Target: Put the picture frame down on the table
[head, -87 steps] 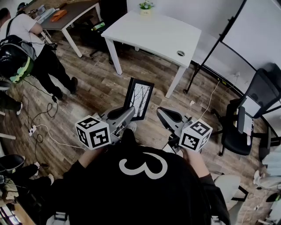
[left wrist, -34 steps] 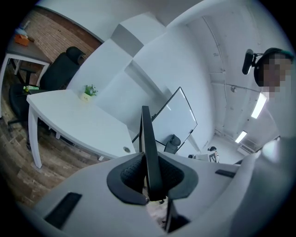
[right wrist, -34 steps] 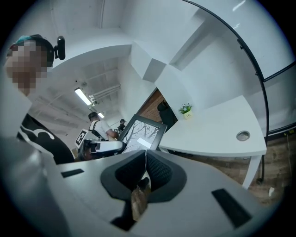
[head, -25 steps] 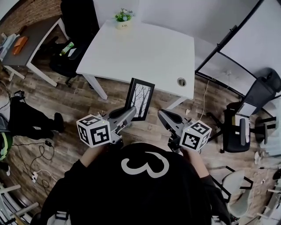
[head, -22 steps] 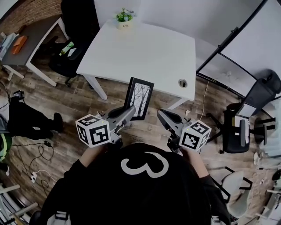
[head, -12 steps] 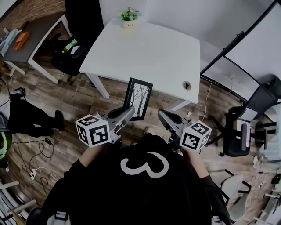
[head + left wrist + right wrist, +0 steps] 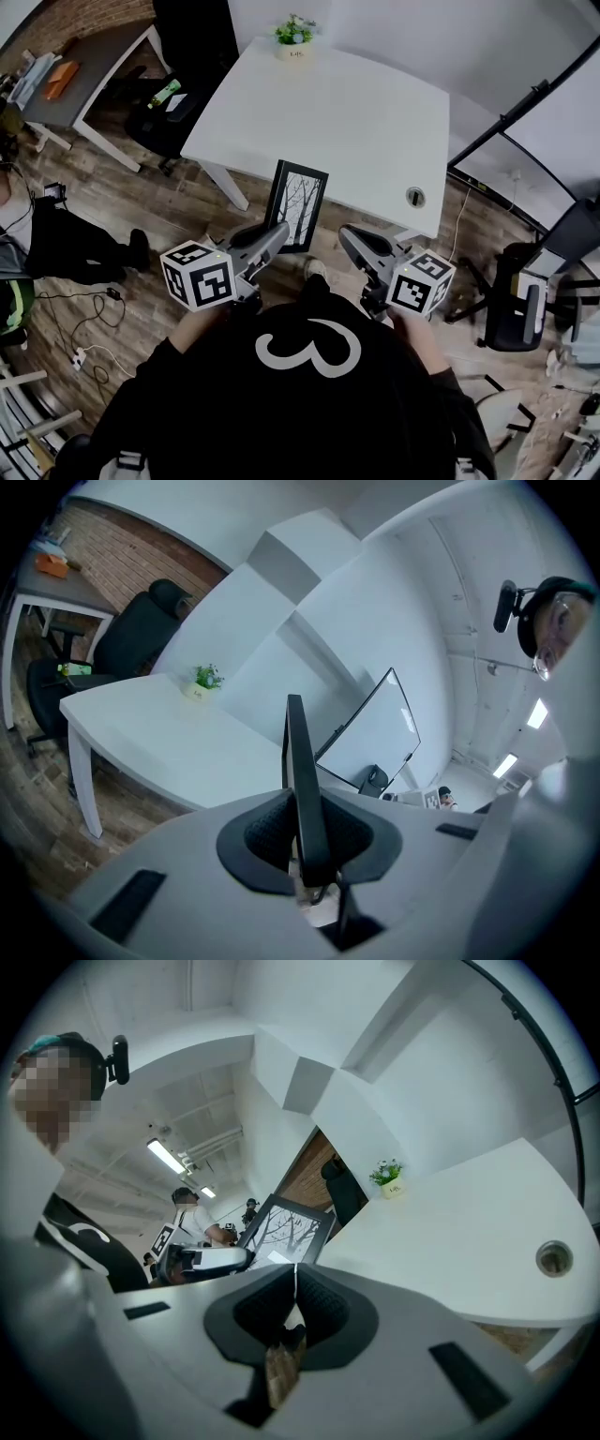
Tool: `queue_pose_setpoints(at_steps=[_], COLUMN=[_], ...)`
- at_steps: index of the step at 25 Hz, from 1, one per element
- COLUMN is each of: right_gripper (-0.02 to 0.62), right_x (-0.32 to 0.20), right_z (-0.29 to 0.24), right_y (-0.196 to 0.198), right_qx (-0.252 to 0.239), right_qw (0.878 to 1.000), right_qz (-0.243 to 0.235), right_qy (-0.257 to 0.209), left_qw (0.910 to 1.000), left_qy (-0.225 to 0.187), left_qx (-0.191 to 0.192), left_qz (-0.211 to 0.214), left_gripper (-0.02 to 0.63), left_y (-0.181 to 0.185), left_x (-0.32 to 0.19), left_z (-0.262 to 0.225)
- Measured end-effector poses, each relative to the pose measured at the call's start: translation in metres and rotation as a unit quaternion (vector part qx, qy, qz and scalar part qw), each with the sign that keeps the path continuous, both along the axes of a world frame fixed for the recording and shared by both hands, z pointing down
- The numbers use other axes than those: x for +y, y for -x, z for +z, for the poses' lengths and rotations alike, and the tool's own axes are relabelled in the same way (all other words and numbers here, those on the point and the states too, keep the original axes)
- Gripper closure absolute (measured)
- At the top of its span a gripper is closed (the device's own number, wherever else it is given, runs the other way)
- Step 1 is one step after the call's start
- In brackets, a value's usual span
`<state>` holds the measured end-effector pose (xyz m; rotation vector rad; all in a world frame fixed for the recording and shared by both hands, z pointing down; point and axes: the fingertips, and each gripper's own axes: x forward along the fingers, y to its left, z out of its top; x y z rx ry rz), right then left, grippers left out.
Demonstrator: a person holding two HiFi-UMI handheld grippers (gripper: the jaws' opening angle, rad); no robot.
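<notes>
Left tongs (image 7: 273, 235): clenched on the lower edge of the picture frame (image 7: 298, 204). In the left gripper view the thin black edge of the frame stands straight up from between the two dark pads.
Right tongs (image 7: 350, 235): closed, pads pressed together with nothing between them. They are held just right of the frame and apart from it.
Marker cubes: one on each gripper, close to the person's body. The left cube (image 7: 198, 275) and the right cube (image 7: 420, 281) sit at about the same height in the head view.
Picture frame: black, with a pale print of bare trees, held upright in the air and carried only by the left tongs. In the head view its top overlaps the near edge of the bench (image 7: 356, 112) and its bottom lies over the floor. It is not lying on the bench.
Bench: white and rectangular, directly ahead of both tongs, with a round cable hole (image 7: 415, 197) near its right front corner.
Plant (image 7: 294, 36): a small green one in a white pot, at the far edge of the bench, well apart from the frame.
Floor (image 7: 141, 234): wood planks, with cables lying on it at the left.
Surroundings: a black office chair (image 7: 525, 295) at the right and a grey desk (image 7: 89, 70) at the upper left.
</notes>
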<state>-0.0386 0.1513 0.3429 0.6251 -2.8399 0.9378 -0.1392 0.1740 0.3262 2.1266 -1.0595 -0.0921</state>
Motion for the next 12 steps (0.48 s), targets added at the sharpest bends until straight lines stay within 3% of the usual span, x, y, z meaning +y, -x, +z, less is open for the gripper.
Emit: queue_pose_setpoints(at_steps=[12], right_gripper=[0.571], right_x=[-0.085], right_z=[0.01], right_y=[-0.005], right_qx=[-0.007], right_qw=[1.0], right_qz=[-0.006], right_qy=[0.02], left_qw=[0.9997], left_qy=[0.022], left_qx=[-0.008], left_qz=[-0.003], left_gripper=[0.546], left_y=[-0.006], left_x=[-0.086], left_z=[0.007])
